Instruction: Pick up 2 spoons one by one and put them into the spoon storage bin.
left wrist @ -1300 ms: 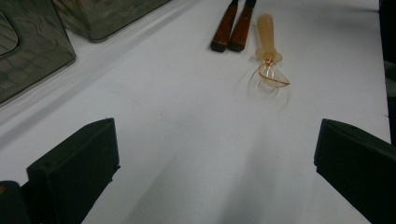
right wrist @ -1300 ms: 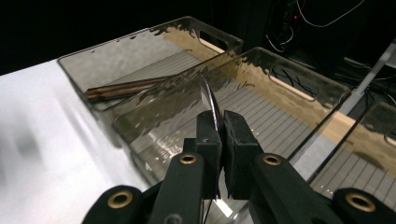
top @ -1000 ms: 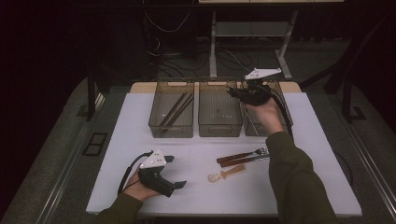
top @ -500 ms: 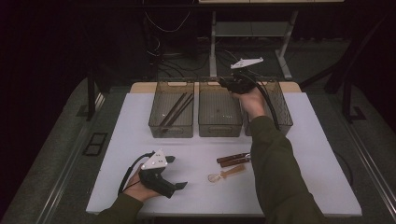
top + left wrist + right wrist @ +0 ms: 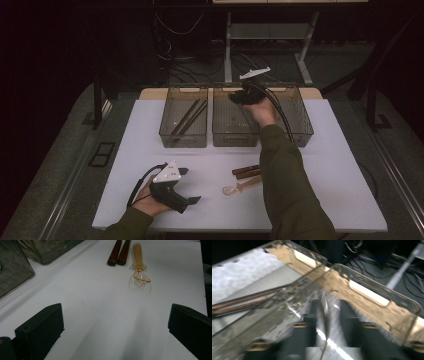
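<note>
Right gripper (image 5: 239,96) over middle bin (image 5: 235,131), jaws just been opening, now part open; thin silvery utensil (image 5: 325,322) between them, blurred, whether pads press it cannot tell. Judged step: drop utensil into middle bin. Do well: keep tip inside bin walls, open fully before lifting. Left bin (image 5: 184,126) beside it holds chopsticks (image 5: 187,119). Behind gripper on table (image 5: 125,150): brown handles (image 5: 246,171), amber spoon (image 5: 240,186). Left gripper (image 5: 192,200) far back, jaws wide, empty, resting on table.
</note>
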Available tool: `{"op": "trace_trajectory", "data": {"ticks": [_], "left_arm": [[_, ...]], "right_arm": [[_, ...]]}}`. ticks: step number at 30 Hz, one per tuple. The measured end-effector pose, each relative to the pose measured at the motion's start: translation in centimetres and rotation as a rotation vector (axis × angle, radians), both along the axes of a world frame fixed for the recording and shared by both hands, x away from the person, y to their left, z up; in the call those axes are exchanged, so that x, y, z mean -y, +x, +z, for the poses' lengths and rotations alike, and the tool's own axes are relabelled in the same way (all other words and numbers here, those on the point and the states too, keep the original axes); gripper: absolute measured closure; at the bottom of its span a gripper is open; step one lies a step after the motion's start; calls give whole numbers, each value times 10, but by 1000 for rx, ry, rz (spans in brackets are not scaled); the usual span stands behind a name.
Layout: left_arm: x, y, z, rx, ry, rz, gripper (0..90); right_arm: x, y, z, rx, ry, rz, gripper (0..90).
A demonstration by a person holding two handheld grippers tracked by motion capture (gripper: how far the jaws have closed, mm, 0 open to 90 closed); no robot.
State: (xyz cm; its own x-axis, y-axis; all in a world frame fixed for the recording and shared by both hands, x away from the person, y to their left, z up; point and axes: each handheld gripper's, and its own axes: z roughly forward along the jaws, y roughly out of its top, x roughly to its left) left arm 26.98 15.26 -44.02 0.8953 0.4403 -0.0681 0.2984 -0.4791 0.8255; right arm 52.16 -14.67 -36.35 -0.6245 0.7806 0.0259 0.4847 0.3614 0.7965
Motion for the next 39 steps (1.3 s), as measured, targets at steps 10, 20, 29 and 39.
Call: {"op": "trace_trajectory", "data": {"ticks": [10,20,29,39], "left_arm": [[0,-1,0,-6,-5,9,0],[-1,0,-1,-18,-15,20,0],[-3,1,-1,-24,-12,33,0],[-4,2,-2,-30,1,30,0]], "right_arm": [[21,-28,4,-28,49,-4,403],[44,-71,9,-33,91,56,339],[56,-114,7,-28,81,110,415],[65,-161,-4,-39,20,190,746]]}}
